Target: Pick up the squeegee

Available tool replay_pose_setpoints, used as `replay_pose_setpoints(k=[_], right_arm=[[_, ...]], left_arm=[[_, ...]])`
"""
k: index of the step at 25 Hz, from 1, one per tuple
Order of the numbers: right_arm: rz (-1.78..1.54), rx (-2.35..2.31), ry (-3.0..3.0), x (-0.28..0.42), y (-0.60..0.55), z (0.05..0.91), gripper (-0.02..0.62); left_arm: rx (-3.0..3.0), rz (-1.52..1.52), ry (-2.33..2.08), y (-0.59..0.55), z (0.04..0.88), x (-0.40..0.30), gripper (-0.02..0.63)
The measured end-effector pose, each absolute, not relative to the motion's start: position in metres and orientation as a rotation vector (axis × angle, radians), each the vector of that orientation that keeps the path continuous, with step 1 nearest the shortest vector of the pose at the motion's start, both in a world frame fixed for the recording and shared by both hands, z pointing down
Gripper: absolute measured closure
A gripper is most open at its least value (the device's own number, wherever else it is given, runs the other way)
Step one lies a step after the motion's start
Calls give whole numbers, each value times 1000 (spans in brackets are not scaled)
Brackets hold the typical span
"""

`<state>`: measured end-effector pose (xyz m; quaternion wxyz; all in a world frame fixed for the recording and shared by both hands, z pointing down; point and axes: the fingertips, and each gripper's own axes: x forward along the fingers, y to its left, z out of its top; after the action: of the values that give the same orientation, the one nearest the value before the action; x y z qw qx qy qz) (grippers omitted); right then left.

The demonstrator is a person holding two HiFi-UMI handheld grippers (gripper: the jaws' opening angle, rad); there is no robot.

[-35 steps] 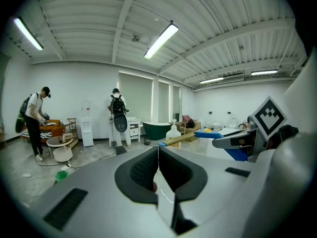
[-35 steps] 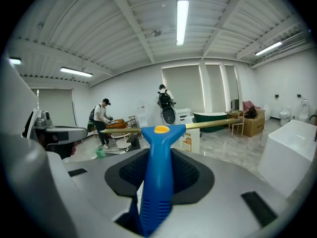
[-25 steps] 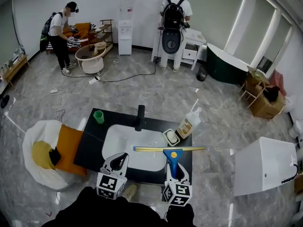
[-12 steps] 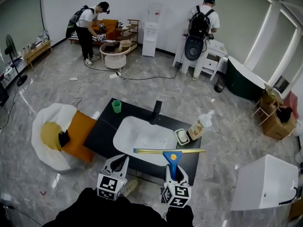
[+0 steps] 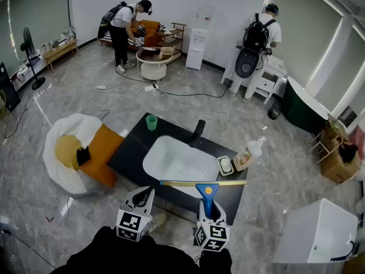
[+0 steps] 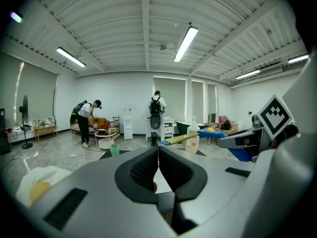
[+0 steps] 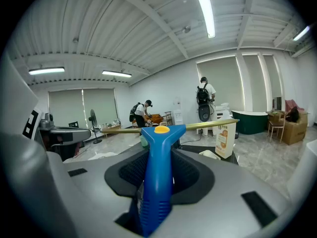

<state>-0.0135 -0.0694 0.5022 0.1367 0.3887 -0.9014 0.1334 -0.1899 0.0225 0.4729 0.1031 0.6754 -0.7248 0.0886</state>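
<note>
Blue squeegee handle tight between right gripper fingers, left gripper fingers together, empty; sink and soap bottle beyond.

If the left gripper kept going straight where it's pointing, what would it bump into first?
Most likely the left gripper would hit the near edge of the black counter, just before the white sink. Depth is hard to judge.

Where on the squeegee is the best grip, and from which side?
By the blue handle, from its free end: it is narrow and points toward the person, while the long blade runs crosswise. The right gripper holds it so.
</note>
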Motion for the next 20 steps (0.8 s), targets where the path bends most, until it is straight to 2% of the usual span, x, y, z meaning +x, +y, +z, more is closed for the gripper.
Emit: replay_pose_setpoints(k=[20], right_arm=[[383, 1113, -2614, -20, -74, 498, 448]], left_arm=[[1986, 257, -2149, 18, 468, -197, 581]])
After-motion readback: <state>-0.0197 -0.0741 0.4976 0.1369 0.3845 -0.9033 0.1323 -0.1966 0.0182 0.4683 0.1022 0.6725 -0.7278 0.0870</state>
